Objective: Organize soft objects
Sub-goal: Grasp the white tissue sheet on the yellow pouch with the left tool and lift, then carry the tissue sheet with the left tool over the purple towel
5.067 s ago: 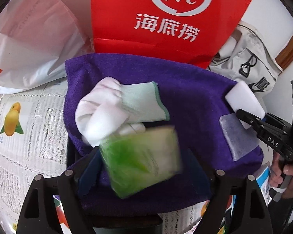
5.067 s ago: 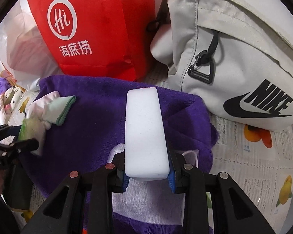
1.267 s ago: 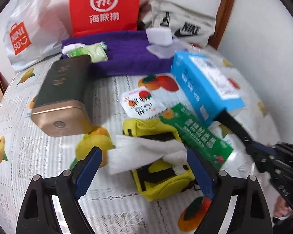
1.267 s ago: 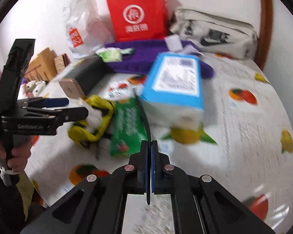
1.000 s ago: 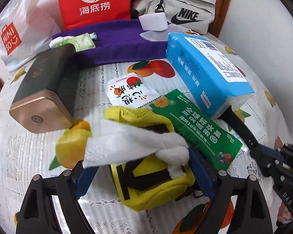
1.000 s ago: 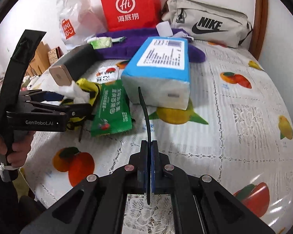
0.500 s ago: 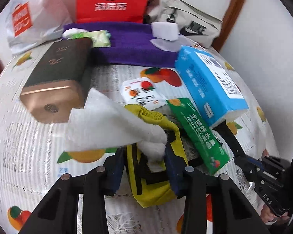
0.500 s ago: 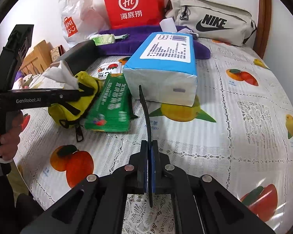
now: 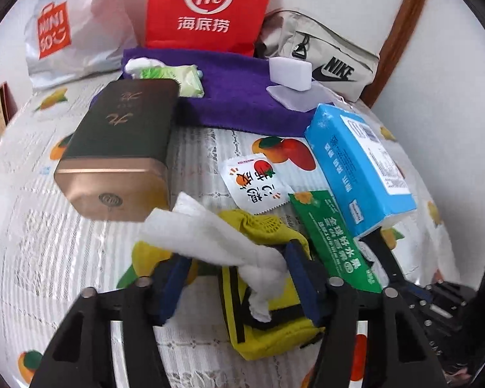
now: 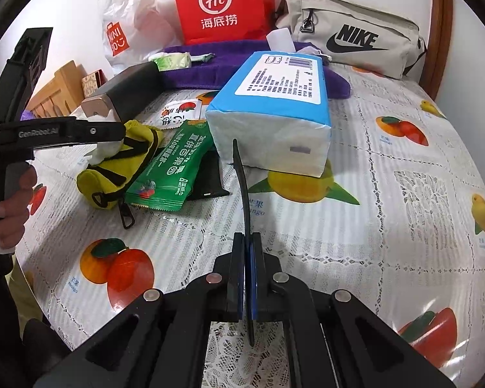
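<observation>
My left gripper is closed part-way around a crumpled white tissue, just above a yellow pouch; it also shows in the right wrist view. My right gripper is shut on a thin black strip that stands up toward the blue tissue pack. A purple towel at the back carries a white sock roll, a green wipe packet and a white sponge block.
A dark box with a copper end, a small fruit sachet and a green wet-wipe pack lie mid-table. A red bag, a white Miniso bag and a grey Nike bag stand at the back.
My left gripper has risen slightly with the tissue, its jaws narrower than a second ago. My right gripper has stayed shut on the black strip and hardly moved.
</observation>
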Action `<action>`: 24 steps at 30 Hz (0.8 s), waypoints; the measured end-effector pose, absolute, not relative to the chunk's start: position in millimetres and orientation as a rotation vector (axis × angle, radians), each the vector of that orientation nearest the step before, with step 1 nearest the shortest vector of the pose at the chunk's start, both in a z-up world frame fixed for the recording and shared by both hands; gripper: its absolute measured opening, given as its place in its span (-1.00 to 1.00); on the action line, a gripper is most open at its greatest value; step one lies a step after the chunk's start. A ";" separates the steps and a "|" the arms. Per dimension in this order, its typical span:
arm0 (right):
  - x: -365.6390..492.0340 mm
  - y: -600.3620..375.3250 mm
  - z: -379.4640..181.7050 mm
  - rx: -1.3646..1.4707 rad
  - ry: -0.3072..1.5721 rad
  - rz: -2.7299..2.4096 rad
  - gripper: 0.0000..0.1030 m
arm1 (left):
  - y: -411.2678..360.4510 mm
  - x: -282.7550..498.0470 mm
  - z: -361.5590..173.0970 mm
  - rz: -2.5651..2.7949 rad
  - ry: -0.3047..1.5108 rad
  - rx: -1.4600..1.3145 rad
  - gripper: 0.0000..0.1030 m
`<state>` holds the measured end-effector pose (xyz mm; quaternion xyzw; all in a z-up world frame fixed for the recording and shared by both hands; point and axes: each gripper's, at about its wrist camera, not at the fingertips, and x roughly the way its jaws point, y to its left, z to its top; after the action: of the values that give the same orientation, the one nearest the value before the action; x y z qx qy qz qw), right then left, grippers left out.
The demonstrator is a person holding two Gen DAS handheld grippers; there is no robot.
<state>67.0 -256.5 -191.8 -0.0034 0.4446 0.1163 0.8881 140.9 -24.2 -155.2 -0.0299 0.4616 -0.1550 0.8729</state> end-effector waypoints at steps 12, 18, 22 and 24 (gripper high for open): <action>57.2 -253.8 -186.9 -0.011 0.915 0.259 -0.94 | 7.6 124.6 -147.7 -0.336 0.917 -0.154 -0.64; 51.0 -254.3 -176.0 -0.005 0.896 0.256 -0.94 | 39.6 117.0 -152.9 -0.248 0.938 -0.177 -0.64; 47.0 -254.5 -165.1 -0.001 0.881 0.259 -0.94 | 55.8 112.5 -152.7 -0.219 0.945 -0.214 -0.64; 44.9 -253.1 -156.3 0.001 0.867 0.269 -0.94 | 60.9 110.1 -148.9 -0.206 0.938 -0.219 -0.64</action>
<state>44.9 -253.1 -156.3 0.0007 0.4187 0.1301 0.8988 110.1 60.9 -148.9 -0.1053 0.4504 -0.0988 0.8811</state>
